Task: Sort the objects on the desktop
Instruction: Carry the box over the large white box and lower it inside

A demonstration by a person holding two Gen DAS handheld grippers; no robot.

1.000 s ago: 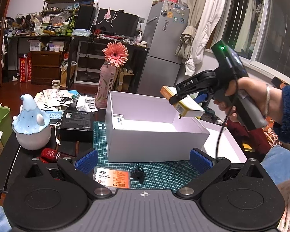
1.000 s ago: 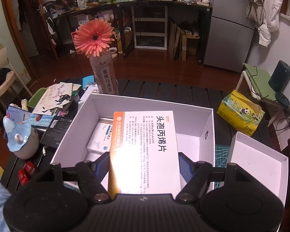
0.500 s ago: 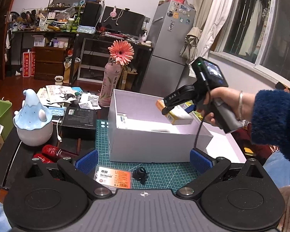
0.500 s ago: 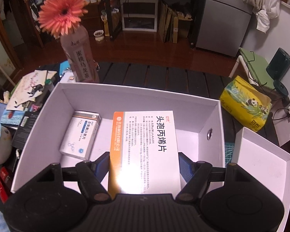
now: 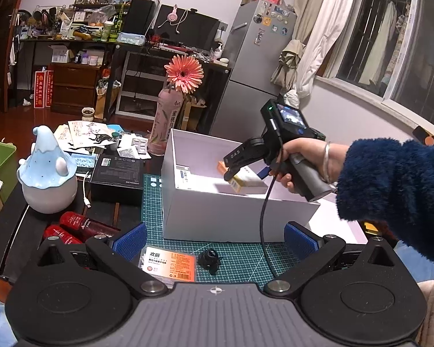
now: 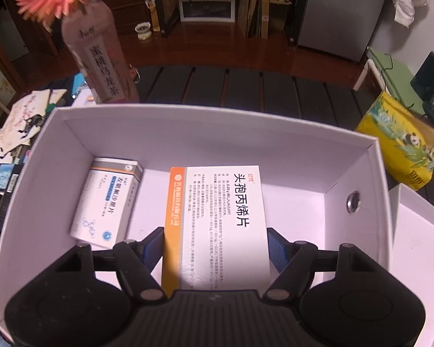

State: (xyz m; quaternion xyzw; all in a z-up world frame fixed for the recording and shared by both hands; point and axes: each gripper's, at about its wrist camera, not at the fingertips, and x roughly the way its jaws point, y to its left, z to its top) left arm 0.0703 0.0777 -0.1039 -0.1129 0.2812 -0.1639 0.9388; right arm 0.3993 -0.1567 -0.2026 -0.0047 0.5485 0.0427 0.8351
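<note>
Right now your right gripper (image 6: 215, 243) is clamped on the carton (image 6: 217, 225), a white medicine pack with an orange stripe, both blue pads pressed to its long sides. You hold it inside the white box (image 5: 231, 217), nose tilted down, above the box floor; whether its far end touches the floor you cannot tell from either view. A second pack (image 6: 107, 202) (white and blue) lies flat in the box's left part, just beside the carton but apart from it.

Your left gripper (image 5: 214, 240) hangs low over the green mat (image 5: 246, 254) in front of the box, jaws spread wide with nothing between the pads. Under it on the mat lie a flat orange-labelled case (image 5: 170, 263) and a small black clip (image 5: 209, 258), near each other. To the left, off the mat, stand a blue-and-white figurine (image 5: 47, 179), a black box (image 5: 117, 175) and two red tubes (image 5: 72, 228). A bottle (image 5: 166, 124) with a pink flower stands behind the white box.
</note>
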